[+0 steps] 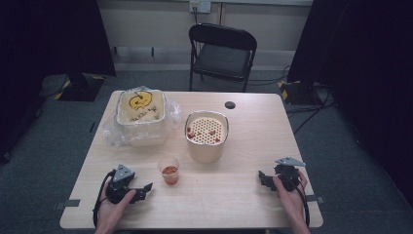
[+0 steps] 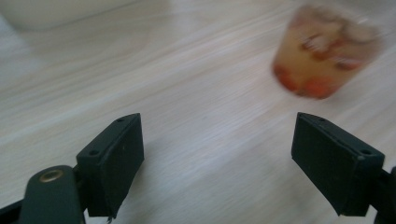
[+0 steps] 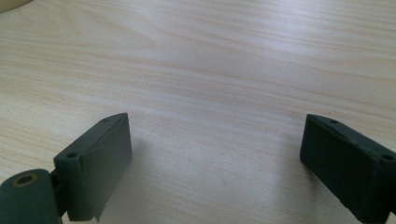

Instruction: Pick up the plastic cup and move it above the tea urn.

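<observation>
Clear plastic cup (image 1: pixel 169 170) of red pieces stands beside the wide-open, empty left gripper (image 1: pixel 144 189).

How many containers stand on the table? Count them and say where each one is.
3. A small clear cup sits near the left gripper; a cream strainer pot stands at the middle; a bag-lined tub sits back left. None looks hidden.

Table (image 1: pixel 234 204): small cup (image 1: pixel 170 171) front centre; strainer bowl (image 1: pixel 206 135) behind it, to the right; bagged container (image 1: pixel 140 113) rear left; chair (image 1: pixel 222 54) behind table.
</observation>
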A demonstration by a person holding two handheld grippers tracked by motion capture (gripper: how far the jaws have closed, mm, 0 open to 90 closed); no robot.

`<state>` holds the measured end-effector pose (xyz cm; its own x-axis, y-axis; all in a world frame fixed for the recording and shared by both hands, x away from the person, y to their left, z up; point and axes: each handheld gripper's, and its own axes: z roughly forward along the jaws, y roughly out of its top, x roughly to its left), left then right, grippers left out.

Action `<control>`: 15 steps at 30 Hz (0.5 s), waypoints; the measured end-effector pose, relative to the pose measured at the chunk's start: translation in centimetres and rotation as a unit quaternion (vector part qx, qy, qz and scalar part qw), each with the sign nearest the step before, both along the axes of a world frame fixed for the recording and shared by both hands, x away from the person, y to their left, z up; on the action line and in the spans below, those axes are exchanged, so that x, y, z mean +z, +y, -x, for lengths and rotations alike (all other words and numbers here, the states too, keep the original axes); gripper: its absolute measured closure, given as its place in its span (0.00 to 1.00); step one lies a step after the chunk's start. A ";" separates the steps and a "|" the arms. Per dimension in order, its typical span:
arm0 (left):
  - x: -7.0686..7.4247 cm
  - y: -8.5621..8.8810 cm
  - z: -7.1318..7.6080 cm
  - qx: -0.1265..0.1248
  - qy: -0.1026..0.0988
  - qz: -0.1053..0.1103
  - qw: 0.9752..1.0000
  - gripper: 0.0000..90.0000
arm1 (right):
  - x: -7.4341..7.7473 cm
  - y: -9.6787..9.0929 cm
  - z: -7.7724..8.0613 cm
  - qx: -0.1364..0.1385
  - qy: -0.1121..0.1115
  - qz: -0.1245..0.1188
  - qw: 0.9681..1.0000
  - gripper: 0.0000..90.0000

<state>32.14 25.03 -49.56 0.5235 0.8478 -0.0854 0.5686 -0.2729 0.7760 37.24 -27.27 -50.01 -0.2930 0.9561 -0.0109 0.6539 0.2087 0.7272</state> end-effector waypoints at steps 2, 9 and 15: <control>0.3 -0.4 0.3 -0.015 -0.011 0.010 1.000 0.19 | 0.0 0.0 0.0 0.001 0.000 0.000 1.000 0.09; 1.2 -2.2 0.9 -0.045 -0.032 0.018 0.998 0.18 | 0.0 0.0 0.0 0.001 0.000 0.000 1.000 0.09; 1.7 -4.1 0.4 -0.068 -0.033 0.029 0.997 0.19 | 0.0 0.0 0.0 0.001 0.000 0.001 1.000 0.09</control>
